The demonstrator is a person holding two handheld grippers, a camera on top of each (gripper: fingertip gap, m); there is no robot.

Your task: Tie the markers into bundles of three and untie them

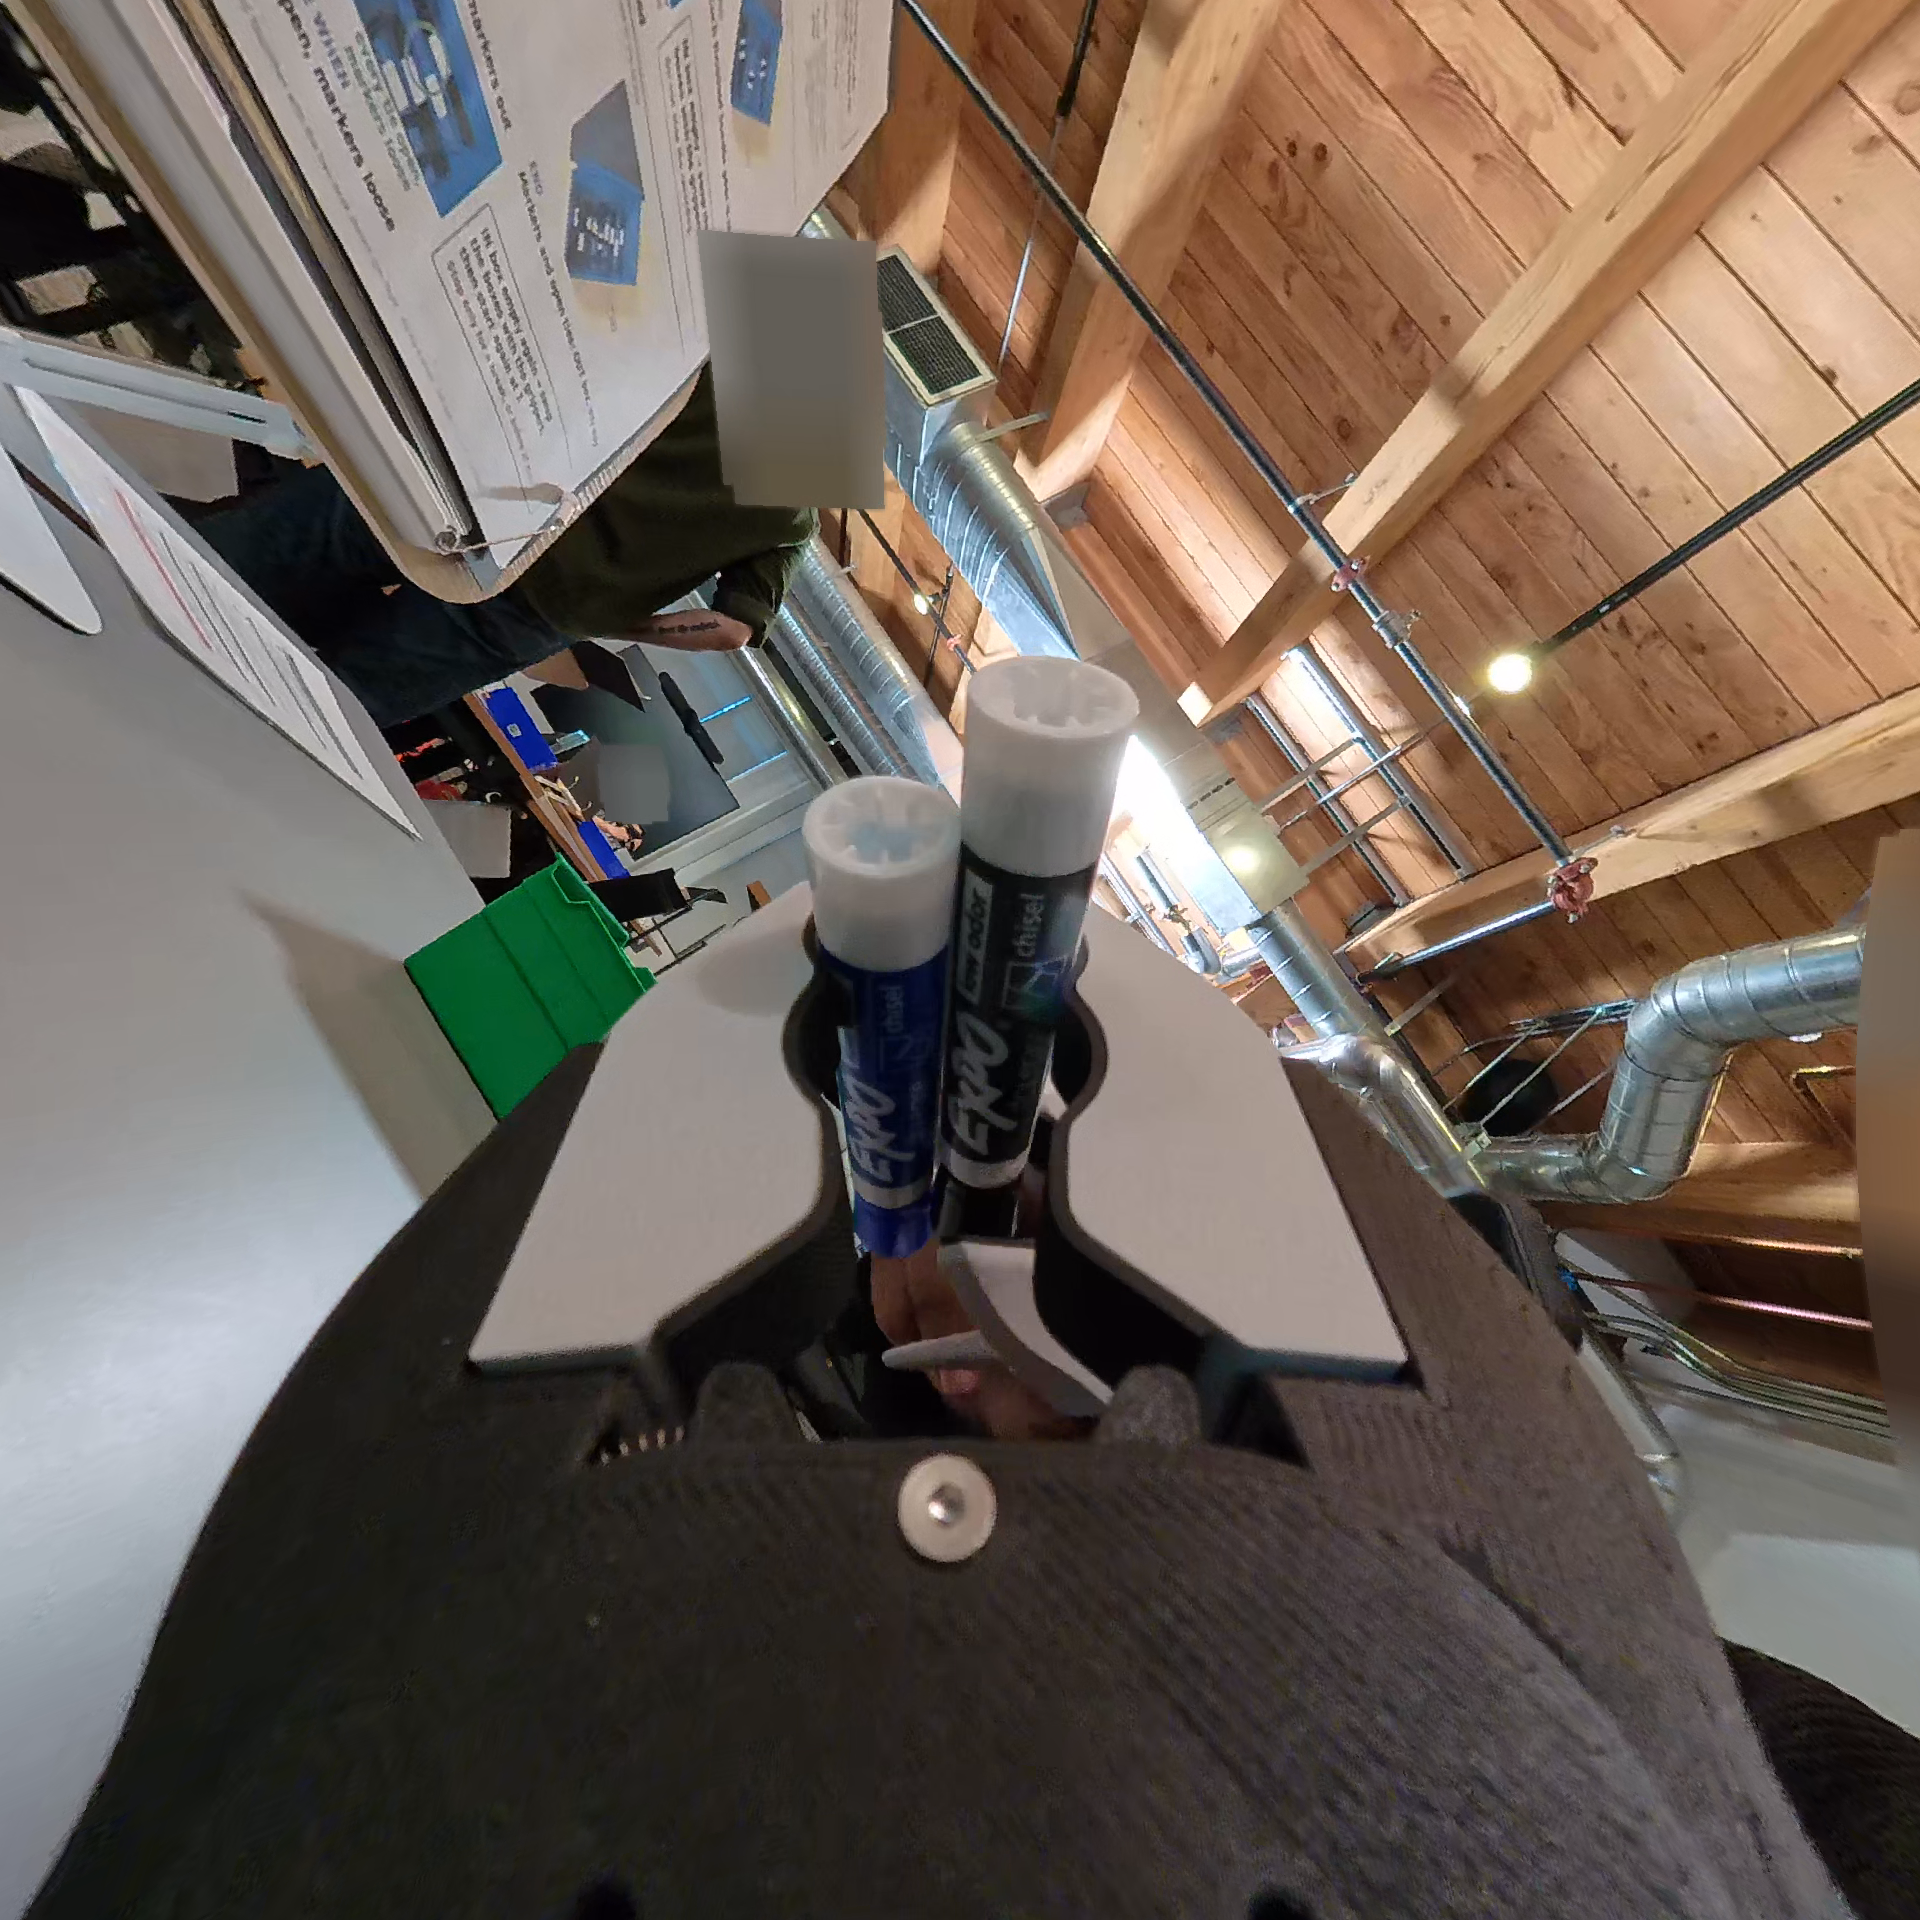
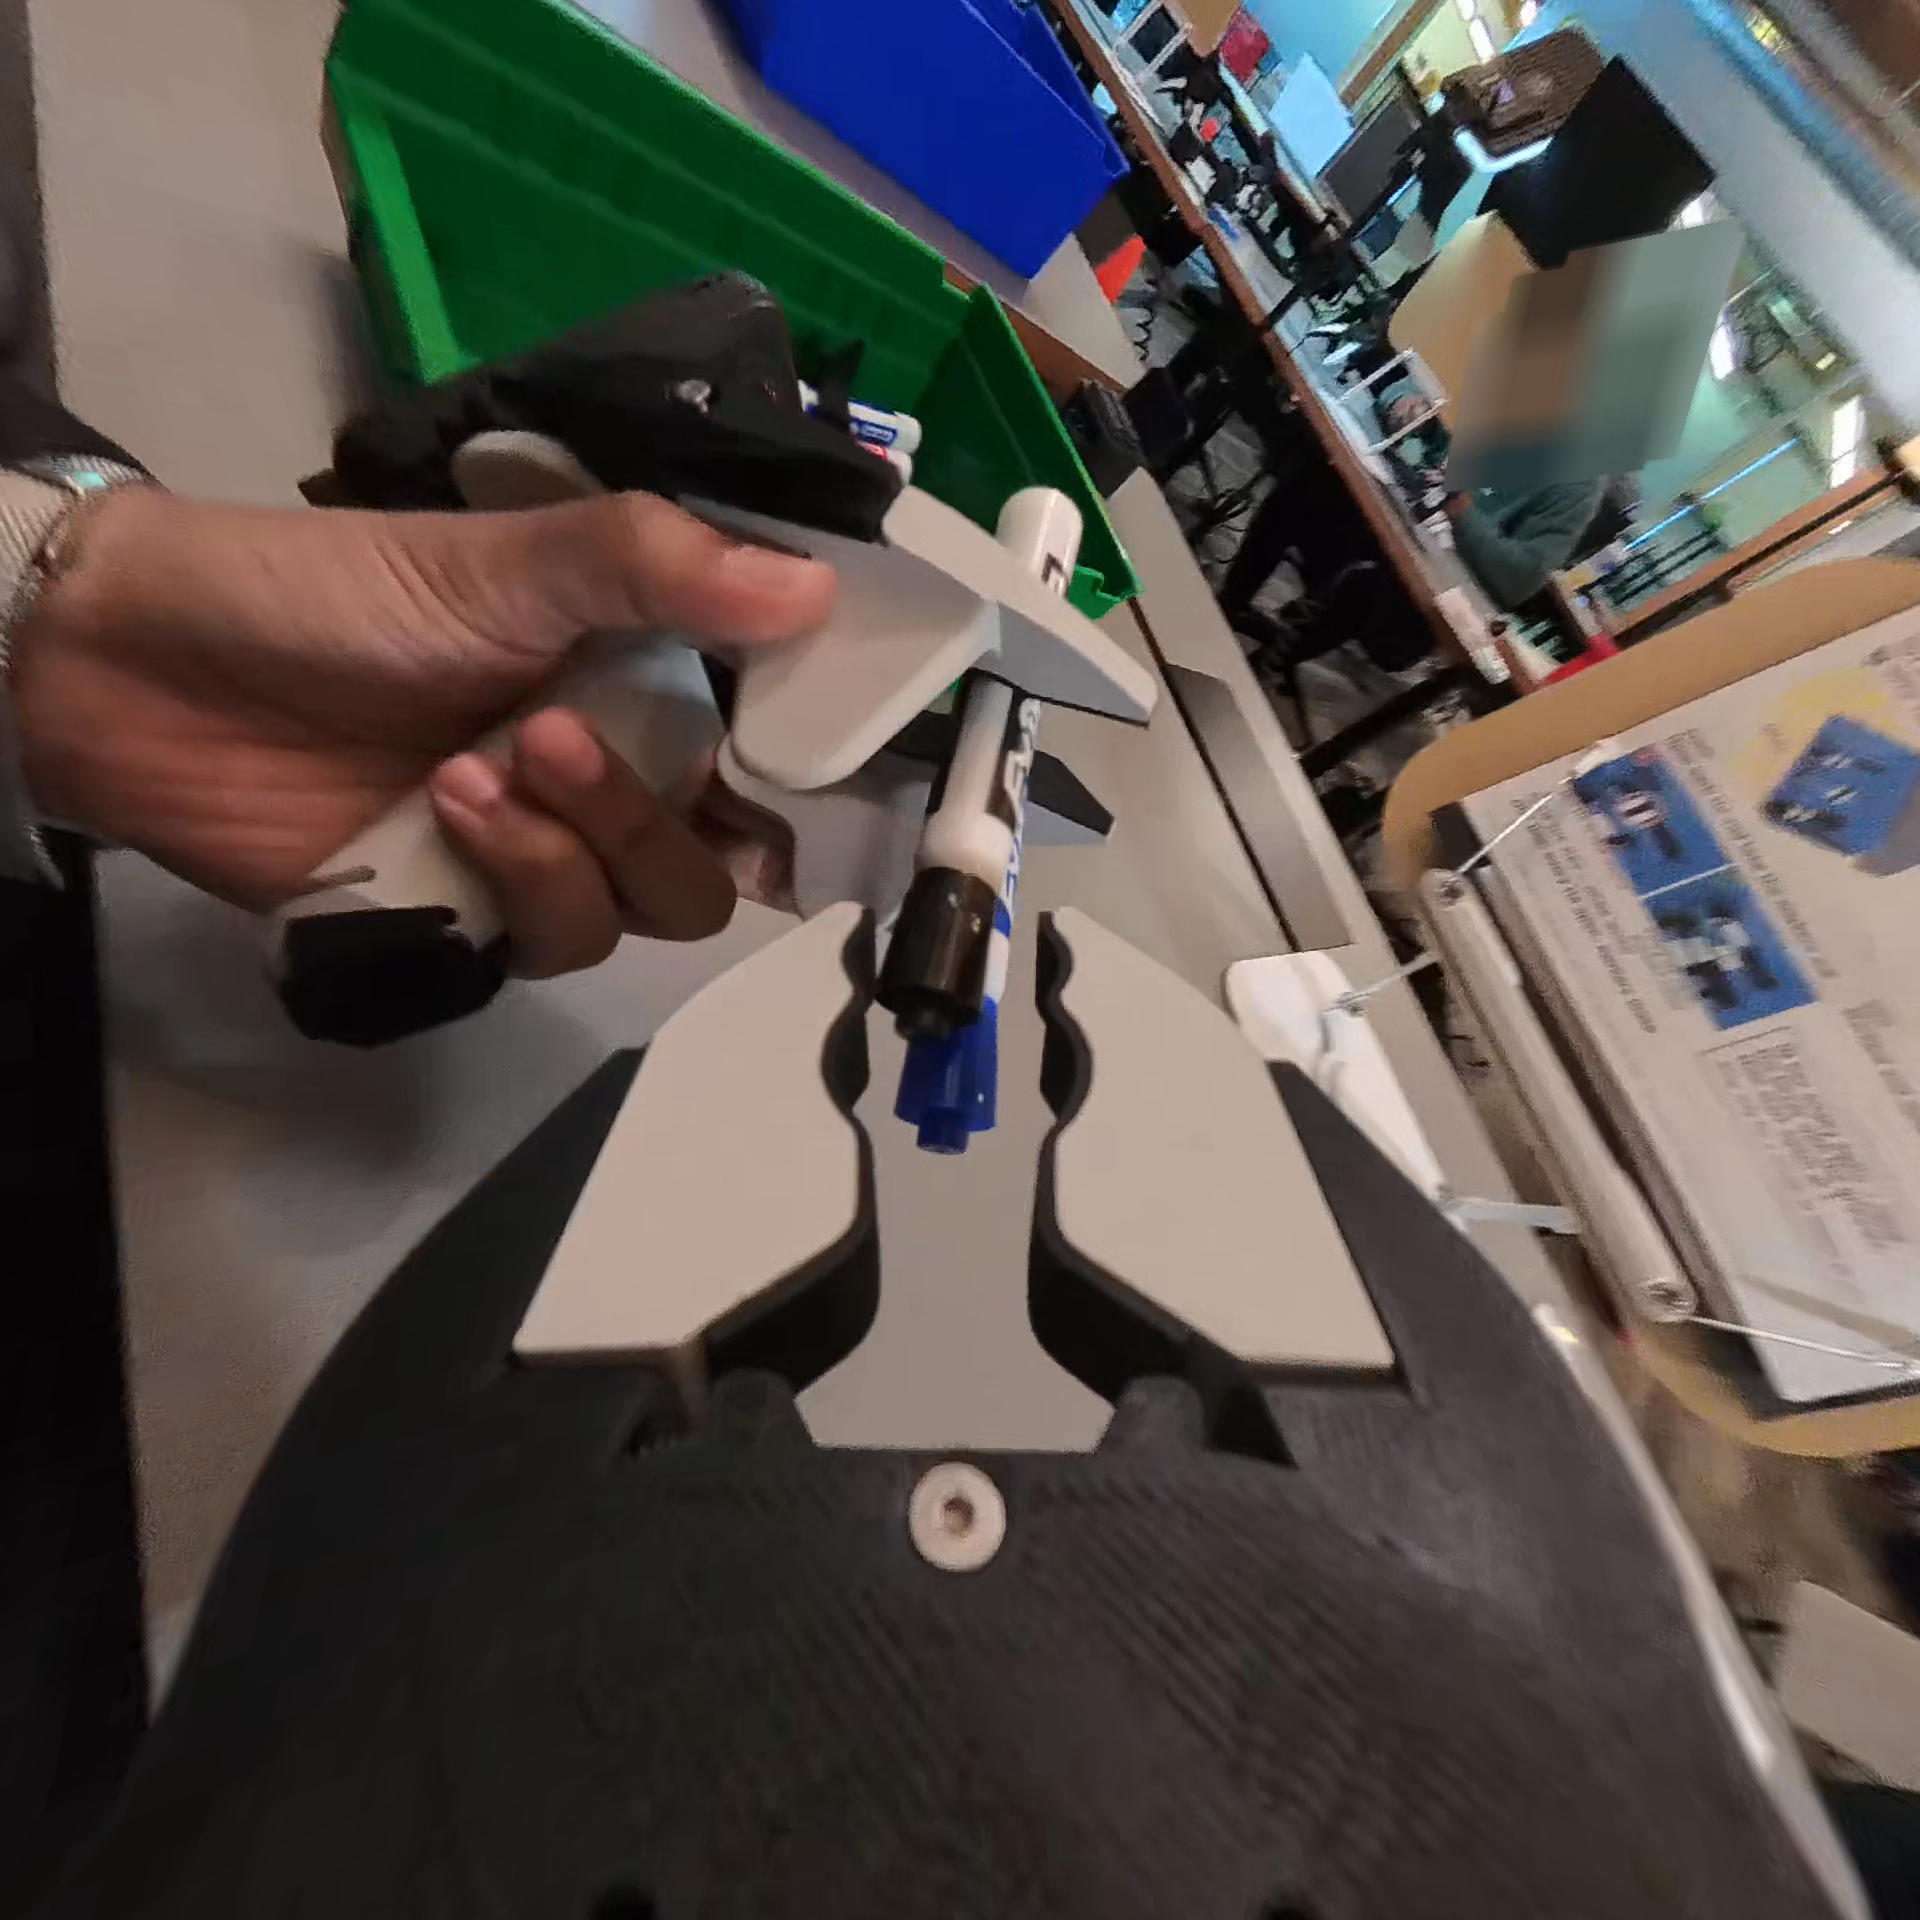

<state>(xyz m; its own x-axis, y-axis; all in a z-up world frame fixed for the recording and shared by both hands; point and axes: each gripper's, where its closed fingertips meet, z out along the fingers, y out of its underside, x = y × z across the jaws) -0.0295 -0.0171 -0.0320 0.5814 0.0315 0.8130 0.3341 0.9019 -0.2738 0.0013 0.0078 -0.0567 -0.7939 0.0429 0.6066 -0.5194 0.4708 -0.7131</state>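
Note:
My left gripper (image 1: 940, 971) is shut on two dry-erase markers held side by side, a blue marker (image 1: 883, 1049) and a black marker (image 1: 1013, 1029), their white ends pointing up toward the ceiling. In the right wrist view a hand (image 2: 395, 686) holds the left gripper (image 2: 1003, 665) with the markers hanging down through it. The black cap (image 2: 935, 956) and the blue cap (image 2: 951, 1091) sit in the gap of my right gripper (image 2: 951, 925), which is open around them. Its fingers (image 2: 727, 1122) stand apart from the caps.
A green bin (image 2: 623, 208) stands on the grey table behind the left gripper, with more markers (image 2: 873, 436) in it, and it also shows in the left wrist view (image 1: 530, 997). A blue bin (image 2: 935, 104) is farther back. A board with printed sheets (image 2: 1714, 987) stands at the right. My hands' fingertips stand some 5 cm from each other.

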